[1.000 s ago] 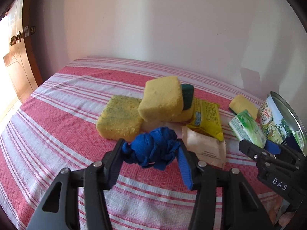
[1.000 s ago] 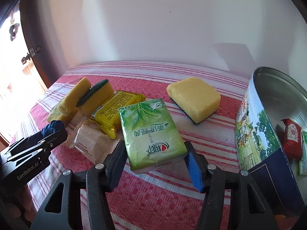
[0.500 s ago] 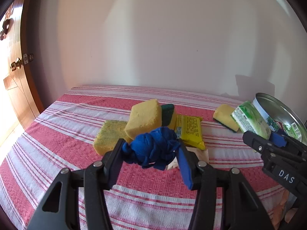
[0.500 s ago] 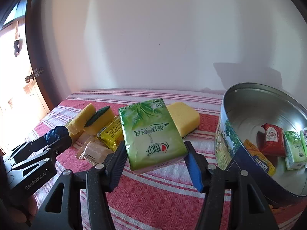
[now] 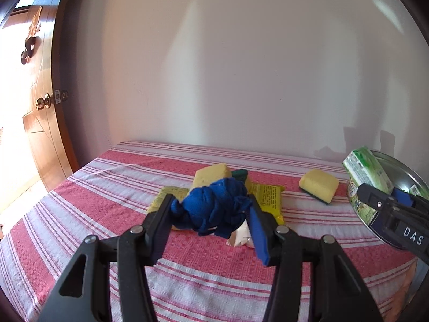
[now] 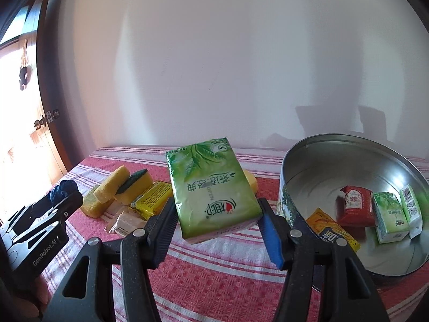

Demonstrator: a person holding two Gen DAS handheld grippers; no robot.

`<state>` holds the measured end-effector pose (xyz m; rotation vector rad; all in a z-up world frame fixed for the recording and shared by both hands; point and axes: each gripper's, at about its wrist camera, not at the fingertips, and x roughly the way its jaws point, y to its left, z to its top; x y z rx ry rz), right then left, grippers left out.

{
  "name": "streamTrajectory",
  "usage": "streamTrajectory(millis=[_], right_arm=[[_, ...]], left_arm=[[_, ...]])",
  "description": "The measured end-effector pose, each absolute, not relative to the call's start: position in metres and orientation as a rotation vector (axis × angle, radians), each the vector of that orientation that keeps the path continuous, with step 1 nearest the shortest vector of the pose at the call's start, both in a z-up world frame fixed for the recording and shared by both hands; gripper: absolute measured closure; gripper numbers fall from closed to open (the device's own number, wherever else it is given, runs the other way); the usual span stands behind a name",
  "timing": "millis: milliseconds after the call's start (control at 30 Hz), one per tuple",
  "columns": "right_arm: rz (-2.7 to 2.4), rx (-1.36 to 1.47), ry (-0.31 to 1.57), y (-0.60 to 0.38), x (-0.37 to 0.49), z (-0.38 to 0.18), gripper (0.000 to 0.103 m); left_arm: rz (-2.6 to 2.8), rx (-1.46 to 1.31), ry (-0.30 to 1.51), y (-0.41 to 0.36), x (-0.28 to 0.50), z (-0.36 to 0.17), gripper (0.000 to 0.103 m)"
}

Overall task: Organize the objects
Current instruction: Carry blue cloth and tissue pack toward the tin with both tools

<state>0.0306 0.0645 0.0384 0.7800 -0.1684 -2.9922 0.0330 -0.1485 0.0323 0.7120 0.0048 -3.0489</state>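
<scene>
My left gripper (image 5: 211,209) is shut on a crumpled blue cloth (image 5: 214,206) and holds it above the striped tablecloth (image 5: 107,209). My right gripper (image 6: 214,209) is shut on a green tissue pack (image 6: 211,187), held in the air just left of a round metal tin (image 6: 335,147). The tin holds an orange packet (image 6: 332,233), a red packet (image 6: 356,206) and green packs (image 6: 388,217). The right gripper with the green pack also shows in the left wrist view (image 5: 370,171), at the tin's rim (image 5: 402,166).
On the cloth lie yellow sponges (image 5: 211,173), one apart at the right (image 5: 319,187), a yellow packet (image 5: 268,201) and beige wrapped packets (image 6: 126,220). A wall stands behind the table. A wooden door (image 5: 34,123) is at the left.
Both grippers have lifted up and back with their loads. The right gripper has carried the green pack rightward to the tin, whose inside now shows.
</scene>
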Motion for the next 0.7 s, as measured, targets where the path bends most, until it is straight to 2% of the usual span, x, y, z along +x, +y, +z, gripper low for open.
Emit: streamTrajectory(millis=[300,700], right_arm=[[-3.04,0.707,-0.208,0.091,0.049,0.051,0.042],[-3.137,0.651,-0.265,0.147,0.073,0.065,0.042]], left_arm=[[-3.117,0.707,0.105,-0.118,0.047,0.039,0.051],[-3.233,0.682,0.105,-0.055,0.052,0.055,0.051]])
